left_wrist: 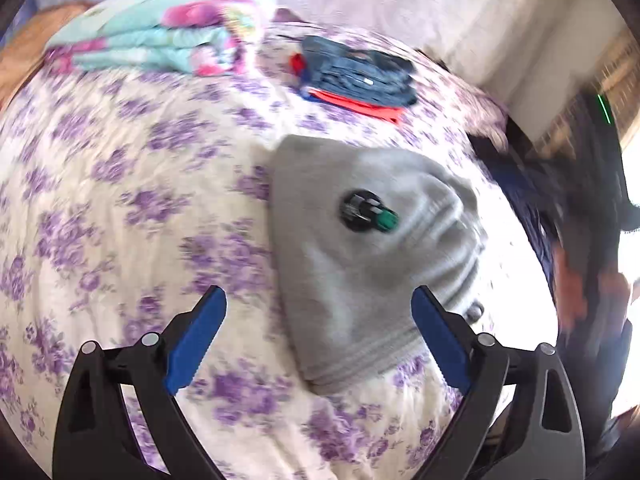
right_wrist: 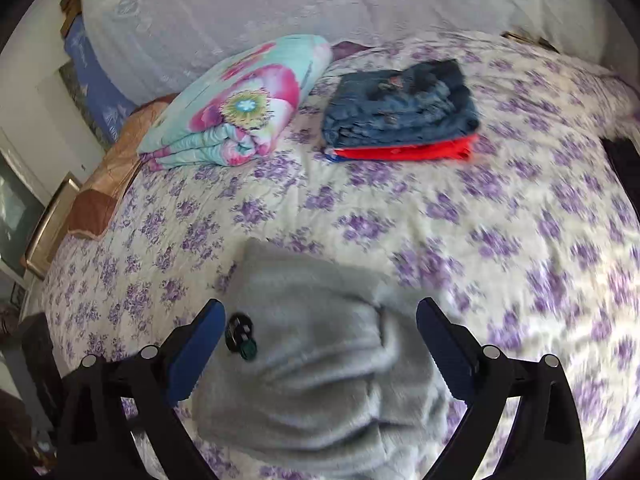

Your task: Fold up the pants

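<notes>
Left wrist view: grey pants [left_wrist: 360, 248] on floral bedspread [left_wrist: 120, 200], left gripper [left_wrist: 318, 312] & right gripper [right_wrist: 320, 324] jaws spread wide, folded clothes stack [right_wrist: 400, 108] at 12 o'clock

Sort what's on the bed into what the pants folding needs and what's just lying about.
For the job: grey pants, left gripper, right gripper.

Lying about: folded floral quilt, stack of folded denim and red clothes, purple-flowered bedspread.
</notes>
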The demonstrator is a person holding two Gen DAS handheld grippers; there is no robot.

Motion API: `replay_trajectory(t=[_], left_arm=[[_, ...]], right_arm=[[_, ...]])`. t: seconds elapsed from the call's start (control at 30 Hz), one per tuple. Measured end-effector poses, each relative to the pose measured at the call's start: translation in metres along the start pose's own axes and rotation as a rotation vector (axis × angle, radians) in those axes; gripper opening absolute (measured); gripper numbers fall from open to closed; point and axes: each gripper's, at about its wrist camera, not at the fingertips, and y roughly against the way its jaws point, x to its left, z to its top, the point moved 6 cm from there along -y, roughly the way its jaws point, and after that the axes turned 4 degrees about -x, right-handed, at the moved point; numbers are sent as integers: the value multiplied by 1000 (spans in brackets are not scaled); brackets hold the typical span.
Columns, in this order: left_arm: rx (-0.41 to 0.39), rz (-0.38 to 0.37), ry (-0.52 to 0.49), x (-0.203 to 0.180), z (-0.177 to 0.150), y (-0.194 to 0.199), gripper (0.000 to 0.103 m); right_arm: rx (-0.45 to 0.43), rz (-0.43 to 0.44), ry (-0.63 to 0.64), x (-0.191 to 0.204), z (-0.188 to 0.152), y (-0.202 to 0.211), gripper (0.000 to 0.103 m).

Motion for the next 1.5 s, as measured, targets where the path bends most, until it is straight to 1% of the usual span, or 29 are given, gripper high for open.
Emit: replay_trajectory(t=[0.07, 0.1, 0.17, 0.23, 0.27, 0.3, 0.33, 0.43, 0.5, 0.57, 0.6, 0.63, 0.73, 0.77, 0.87, 0.9, 0.93, 0.97, 1.0, 1.03, 1.07, 1.1, 1.13, 1.2, 1.3, 1.37, 1.43, 1.47, 1.5], left_arm=[[35, -34, 80, 13, -2, -2, 91], [51, -49, 99, 18, 1, -6, 91], [67, -48, 92, 14, -2, -9, 91], [77, -48, 73, 6, -5, -13, 91], [85, -56, 63, 2, -5, -14, 91], [89, -58, 52, -5, -17, -12, 91], [94, -58, 39, -10, -19, -13, 91], [112, -66, 12, -21, -29, -12, 91], [124, -72, 4, -24, -33, -15, 91], [133, -70, -4, -25, -34, -17, 91], [134, -66, -6, -23, -35, -18, 91], [133, -64, -5, -21, -34, -18, 91], [126, -60, 27, -9, -28, -17, 91], [126, -62, 41, -5, -25, -18, 91], [141, -88, 86, 2, -18, -21, 91], [145, -95, 93, 3, -16, -22, 91], [150, -99, 99, 3, -15, -23, 91], [156, -103, 105, 4, -15, -24, 91], [159, -106, 112, 4, -15, -24, 91], [162, -108, 115, 4, -16, -24, 91], [164, -107, 118, 3, -16, -25, 91], [169, -106, 122, 2, -17, -26, 91], [175, -111, 124, 0, -18, -28, 91], [196, -133, 115, -8, -20, -36, 91], [246, -163, 119, -20, -25, -57, 91], [291, -207, 135, -29, -29, -74, 91], [325, -207, 141, -34, -34, -90, 90], [341, -204, 141, -36, -37, -97, 82], [346, -189, 142, -37, -40, -100, 76]], right_arm=[[-6, -19, -104, -29, -26, 7, 97], [-3, -22, -140, -36, -37, 6, 97], [7, -5, -197, -45, -55, 3, 97], [20, 44, -237, -43, -65, 0, 97], [17, 60, -245, -41, -65, -2, 97], [3, 70, -248, -39, -62, -2, 97], [-12, 72, -242, -36, -59, -1, 97], [-27, 31, -205, -29, -45, -15, 97], [32, 2, -205, -32, -47, -35, 97], [99, -73, -196, -43, -61, -52, 97], [122, -71, -208, -49, -69, -56, 97], [134, -41, -245, -55, -76, -58, 97], [163, 88, -397, -69, -93, -58, 98], [158, 111, -419, -70, -95, -58, 99], [115, 132, -405, -65, -92, -62, 99], [84, 154, -383, -61, -91, -62, 93], [71, 151, -364, -58, -90, -61, 74], [51, 139, -344, -55, -89, -55, 65], [35, 136, -323, -52, -87, -49, 61], [23, 152, -331, -54, -86, -43, 55], [21, 190, -369, -59, -85, -38, 51], [24, 212, -401, -65, -85, -36, 50], [26, 215, -417, -70, -85, -36, 50], [35, 234, -444, -75, -87, -40, 50], [32, 234, -433, -75, -88, -41, 51], [35, 239, -438, -76, -88, -42, 51], [39, 248, -446, -77, -88, -45, 52], [39, 252, -449, -79, -90, -44, 52], [39, 252, -450, -79, -91, -44, 52]])
